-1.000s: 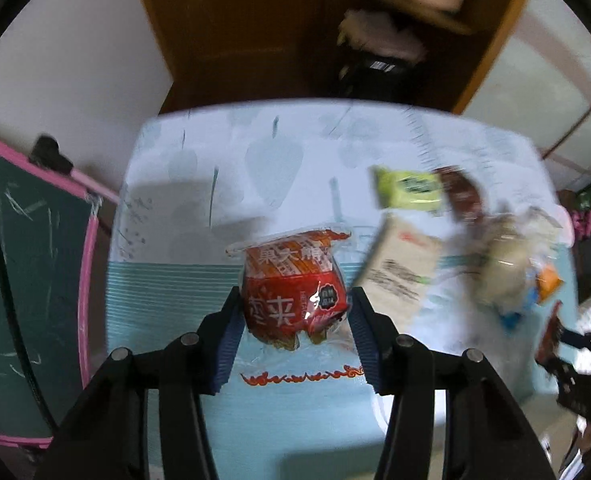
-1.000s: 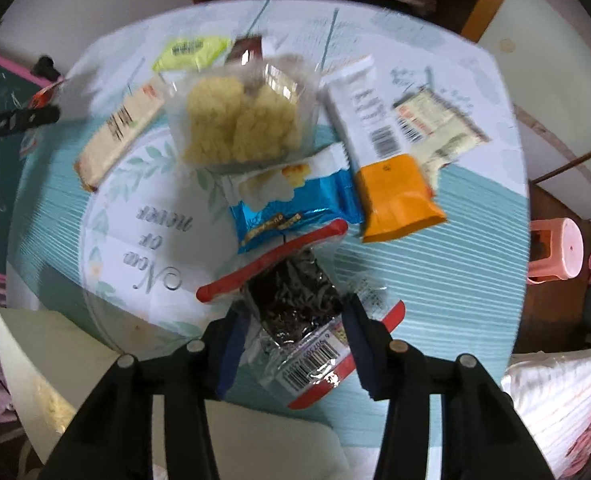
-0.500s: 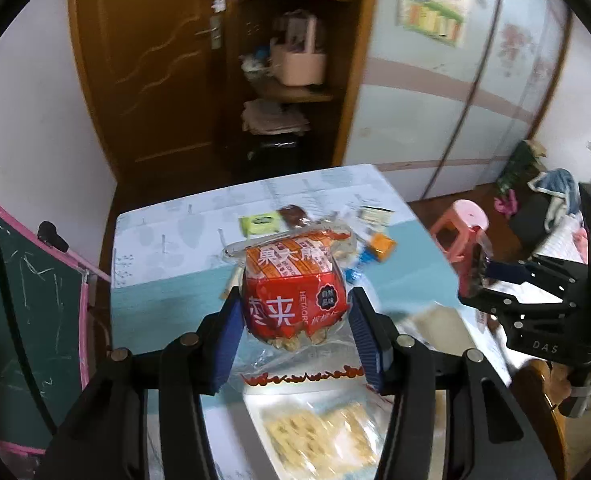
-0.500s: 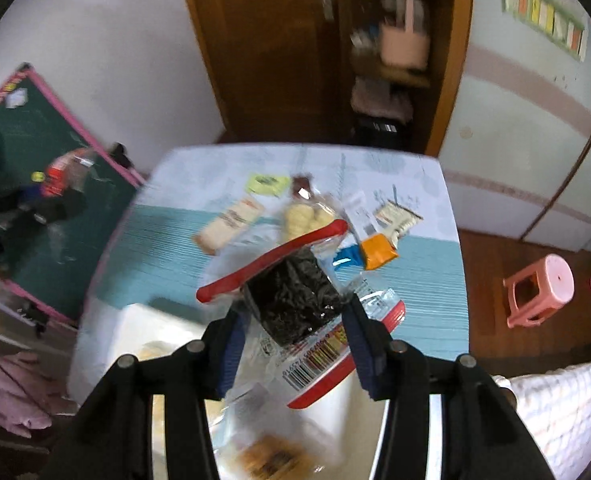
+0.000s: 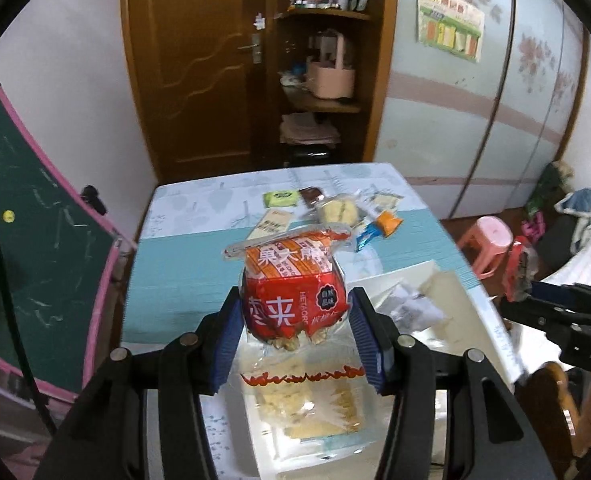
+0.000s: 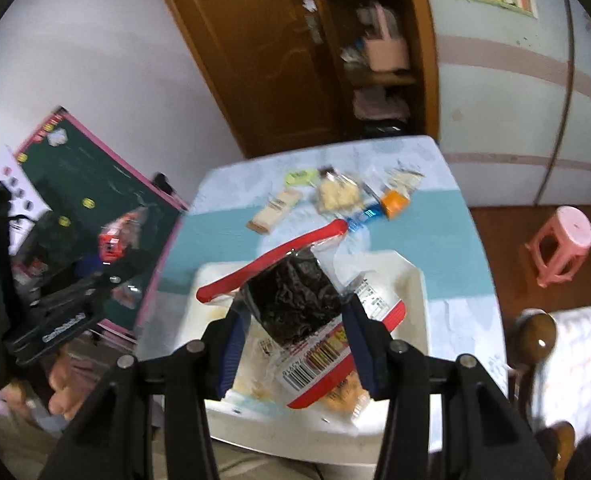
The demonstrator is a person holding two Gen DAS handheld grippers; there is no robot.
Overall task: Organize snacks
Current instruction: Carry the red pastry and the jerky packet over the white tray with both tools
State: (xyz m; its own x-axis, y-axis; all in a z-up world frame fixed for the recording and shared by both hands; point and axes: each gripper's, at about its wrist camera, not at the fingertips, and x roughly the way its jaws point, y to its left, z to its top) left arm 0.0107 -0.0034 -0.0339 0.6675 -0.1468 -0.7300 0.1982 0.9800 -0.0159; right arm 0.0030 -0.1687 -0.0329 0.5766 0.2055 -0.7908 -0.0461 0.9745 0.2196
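Note:
My left gripper is shut on a red snack packet with white characters, held above a white tray at the table's near edge. A clear pack of pale biscuits lies in the tray under it. My right gripper is shut on a clear bag of dark snack with a red strip, held over the same tray. The right gripper shows in the left wrist view; the left gripper shows in the right wrist view.
Several loose snacks lie at the table's far side: a green packet, a beige bar, a clear biscuit pack, an orange packet. A green chalkboard stands left. A pink stool stands right.
Both grippers have lifted their packets and drawn back from the far snack pile to above the white tray at the near edge. Both stayed shut.

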